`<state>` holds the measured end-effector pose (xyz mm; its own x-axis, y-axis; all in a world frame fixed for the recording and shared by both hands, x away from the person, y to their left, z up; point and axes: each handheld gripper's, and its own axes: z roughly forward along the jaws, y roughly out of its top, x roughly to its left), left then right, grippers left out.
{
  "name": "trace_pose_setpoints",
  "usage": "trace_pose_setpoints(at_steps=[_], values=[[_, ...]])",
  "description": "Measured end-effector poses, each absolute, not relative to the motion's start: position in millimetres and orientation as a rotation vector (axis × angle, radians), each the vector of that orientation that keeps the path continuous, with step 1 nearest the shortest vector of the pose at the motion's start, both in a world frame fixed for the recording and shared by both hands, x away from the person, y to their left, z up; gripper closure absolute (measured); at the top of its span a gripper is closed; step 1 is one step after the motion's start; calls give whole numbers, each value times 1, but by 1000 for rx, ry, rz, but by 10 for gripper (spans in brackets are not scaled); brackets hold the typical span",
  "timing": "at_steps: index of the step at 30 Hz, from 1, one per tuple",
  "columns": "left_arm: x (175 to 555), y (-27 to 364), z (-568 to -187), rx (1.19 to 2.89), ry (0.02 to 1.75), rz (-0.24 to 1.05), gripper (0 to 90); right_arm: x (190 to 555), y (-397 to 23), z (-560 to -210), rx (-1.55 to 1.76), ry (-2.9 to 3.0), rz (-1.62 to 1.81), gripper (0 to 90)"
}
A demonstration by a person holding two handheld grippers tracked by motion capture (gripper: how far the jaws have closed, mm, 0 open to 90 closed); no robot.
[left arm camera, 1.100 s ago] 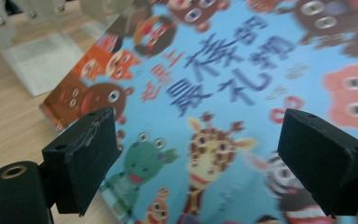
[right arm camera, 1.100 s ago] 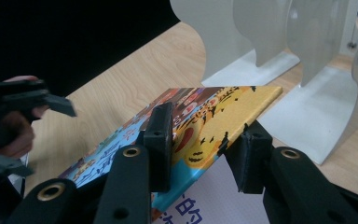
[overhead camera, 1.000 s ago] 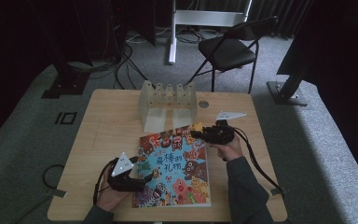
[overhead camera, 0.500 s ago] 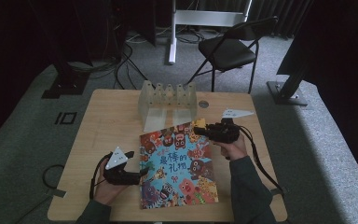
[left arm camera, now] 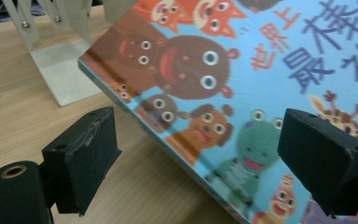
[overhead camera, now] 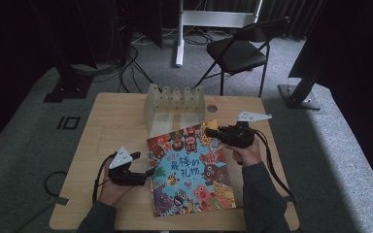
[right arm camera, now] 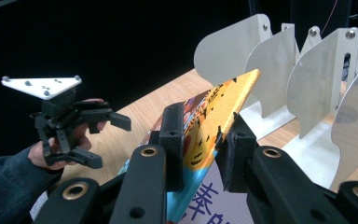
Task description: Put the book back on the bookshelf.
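My picture book (overhead camera: 190, 170) carries big blue Chinese characters on a light blue cover crowded with cartoon animals with round white eyes; I read "世界上" in orange and "最棒的礼物" in blue. It is a thin glossy hardback, flat-edged, lying on the pale wood tabletop (overhead camera: 107, 126) just in front of the white metal divider rack (overhead camera: 175, 104), whose rounded fins stand upright. My right hand-held gripper (overhead camera: 212, 127) is clamped on the book's far corner nearest the rack, and its jaws have just been closing on that yellow-orange corner, which now lifts off the tabletop. My left hand-held gripper (overhead camera: 145, 172) stands with jaws wide apart at the book's left edge, the edge lying between them untouched. Since a second ago the book has slid away from the left hand and tilted up at the rack end
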<state>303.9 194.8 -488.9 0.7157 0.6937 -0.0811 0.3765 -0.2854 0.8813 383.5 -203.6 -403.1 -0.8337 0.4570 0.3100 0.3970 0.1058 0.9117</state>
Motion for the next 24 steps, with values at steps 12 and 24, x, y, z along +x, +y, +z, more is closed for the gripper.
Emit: trace_pose_setpoints(at_steps=[12, 24], values=[[337, 195, -494, 1857, 857, 301, 107, 376, -204, -390, 808, 2278, 1917, 768], [353, 178, -499, 1872, 718, 22, 18, 375, -207, -393, 767, 2271, 1983, 774]])
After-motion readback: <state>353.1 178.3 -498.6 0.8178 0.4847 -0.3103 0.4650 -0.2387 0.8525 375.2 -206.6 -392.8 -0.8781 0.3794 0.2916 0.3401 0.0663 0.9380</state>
